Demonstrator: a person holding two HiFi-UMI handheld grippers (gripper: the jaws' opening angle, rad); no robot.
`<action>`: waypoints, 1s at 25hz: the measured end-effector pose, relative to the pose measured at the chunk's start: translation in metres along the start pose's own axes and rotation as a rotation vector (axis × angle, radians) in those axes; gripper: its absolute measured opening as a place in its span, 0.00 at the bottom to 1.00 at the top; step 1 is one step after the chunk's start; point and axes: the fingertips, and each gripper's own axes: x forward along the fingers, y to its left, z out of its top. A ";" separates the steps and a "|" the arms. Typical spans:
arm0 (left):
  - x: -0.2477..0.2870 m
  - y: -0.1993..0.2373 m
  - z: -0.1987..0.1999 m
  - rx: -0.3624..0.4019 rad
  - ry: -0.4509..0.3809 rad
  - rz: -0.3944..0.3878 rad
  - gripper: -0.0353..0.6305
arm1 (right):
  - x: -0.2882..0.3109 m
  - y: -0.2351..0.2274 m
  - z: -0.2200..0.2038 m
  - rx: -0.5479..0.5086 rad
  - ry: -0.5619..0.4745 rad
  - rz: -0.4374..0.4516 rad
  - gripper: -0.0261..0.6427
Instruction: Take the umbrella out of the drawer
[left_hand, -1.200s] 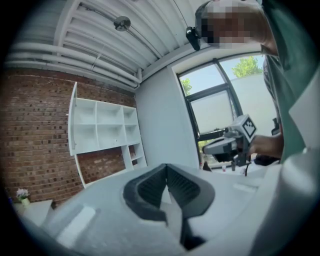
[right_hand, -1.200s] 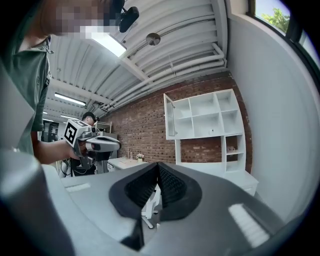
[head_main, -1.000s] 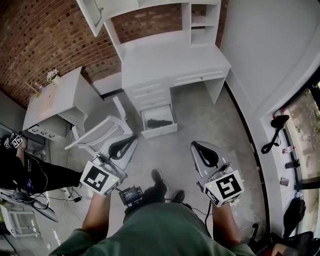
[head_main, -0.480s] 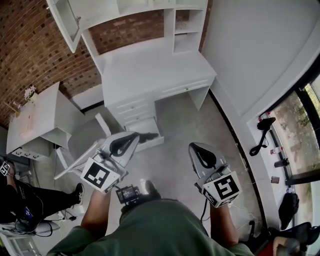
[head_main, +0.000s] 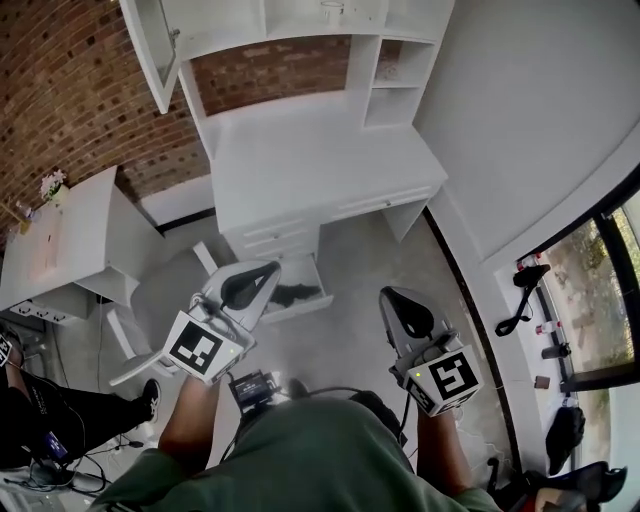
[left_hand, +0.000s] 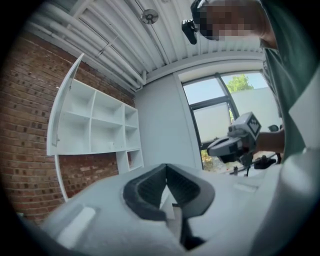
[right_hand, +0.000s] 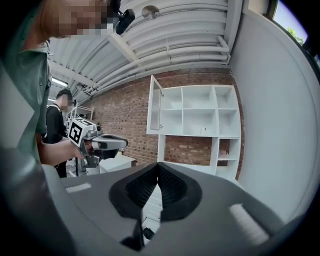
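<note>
Left gripper (head_main: 268, 270), right gripper (head_main: 390, 296) both clenched, empty.
Head view shows umbrella (head_main: 292, 294) in open drawer (head_main: 300, 309); left gripper view doesn't (sees shelves (left_hand: 95, 125), window (left_hand: 215, 112)).

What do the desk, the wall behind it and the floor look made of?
Desk: probably painted wood or board; even matte white with no grain showing.
Wall: bare red-brown brick with pale mortar lines visible.
Floor: likely concrete; mottled grey, with no tile seams visible.
</note>
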 end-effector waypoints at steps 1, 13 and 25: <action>-0.002 0.009 -0.002 -0.001 0.000 0.013 0.06 | 0.009 0.001 0.001 -0.005 0.005 0.012 0.05; 0.006 0.093 -0.034 -0.041 0.061 0.226 0.06 | 0.126 -0.027 0.002 -0.036 0.004 0.243 0.05; 0.088 0.151 -0.042 -0.059 0.138 0.455 0.06 | 0.228 -0.117 0.012 -0.068 -0.009 0.530 0.05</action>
